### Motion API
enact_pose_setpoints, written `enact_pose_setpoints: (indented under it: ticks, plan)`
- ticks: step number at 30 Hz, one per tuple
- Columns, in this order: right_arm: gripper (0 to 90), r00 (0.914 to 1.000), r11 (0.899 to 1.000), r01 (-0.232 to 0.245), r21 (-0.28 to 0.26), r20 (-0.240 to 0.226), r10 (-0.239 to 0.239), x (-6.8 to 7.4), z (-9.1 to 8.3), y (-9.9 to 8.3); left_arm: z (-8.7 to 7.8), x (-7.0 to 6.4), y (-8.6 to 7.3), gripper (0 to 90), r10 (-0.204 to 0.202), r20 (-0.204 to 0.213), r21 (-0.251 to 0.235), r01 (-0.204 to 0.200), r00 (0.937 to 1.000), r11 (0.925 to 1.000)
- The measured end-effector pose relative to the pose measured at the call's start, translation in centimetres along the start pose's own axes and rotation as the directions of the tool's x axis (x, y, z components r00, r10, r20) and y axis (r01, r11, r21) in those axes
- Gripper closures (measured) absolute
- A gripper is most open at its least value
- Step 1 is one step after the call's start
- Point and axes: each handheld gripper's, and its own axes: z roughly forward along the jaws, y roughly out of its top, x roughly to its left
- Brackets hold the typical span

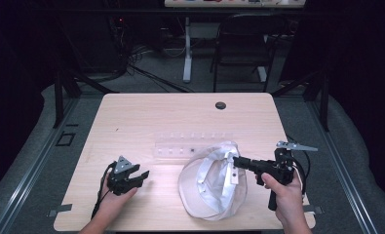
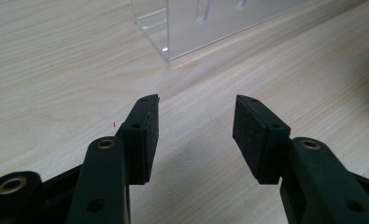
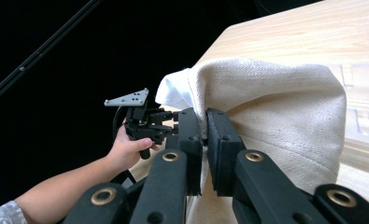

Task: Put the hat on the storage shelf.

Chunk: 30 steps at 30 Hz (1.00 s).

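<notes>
right gripper (image 3: 204,140) jaws pinch the white cap (image 3: 285,107); left gripper (image 2: 196,135) gapes empty.

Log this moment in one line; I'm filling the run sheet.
right gripper: shut on white cap | left gripper: open, idle | clear rack: behind cap

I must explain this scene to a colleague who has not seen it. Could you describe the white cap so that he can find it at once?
Start from the light wooden table and look at its near edge, right of centre. The white cap lies there upside down, its hollow facing up, just in front of a clear plastic rack. It is the only soft cloth thing there, and the right gripper is shut on its edge.
</notes>
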Motion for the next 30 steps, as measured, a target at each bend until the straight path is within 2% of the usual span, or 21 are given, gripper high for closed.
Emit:
enact_pose_setpoints:
  ticks: [9,16,20,23,26,28,30]
  plan:
    - [85.5,0.9995,1.0,0.027,-0.014,-0.016,-0.027,1.0,0.2,1.3,0.1,-0.4,0.1,51.3,0.011,0.006,0.0,-0.011,0.9999,0.9999]
    - [85.4,0.998,0.998,0.062,-0.02,-0.006,-0.063,2.1,0.1,2.6,0.2,-0.8,0.2,50.9,0.023,0.015,-0.001,-0.023,0.9996,0.9997]
    - [85.5,0.9978,0.997,0.066,-0.026,-0.003,-0.066,2.3,0.1,3.0,0.1,-1.1,0.3,49.9,0.026,0.02,-0.011,-0.026,0.9994,0.9996]
    - [85.4,0.9975,0.997,0.07,-0.036,0.006,-0.07,2.6,0.0,3.6,0.1,-1.9,0.7,49.1,0.031,0.04,-0.025,-0.03,0.9987,0.9992]
    - [85.4,0.9974,0.996,0.072,-0.043,0.007,-0.072,2.7,-0.1,4.1,0.1,-2.6,0.9,48.2,0.053,0.054,-0.036,-0.051,0.9971,0.9981]
    - [85.4,0.9976,0.996,0.069,-0.053,0.008,-0.069,2.9,-0.1,4.4,0.1,-4.0,1.4,47.3,0.084,0.07,-0.052,-0.08,0.994,0.9954]
    - [85.5,0.9975,0.996,0.07,-0.056,0.011,-0.07,2.9,-0.2,4.6,0.1,-4.4,1.5,46.0,0.089,0.075,-0.057,-0.085,0.9932,0.9947]
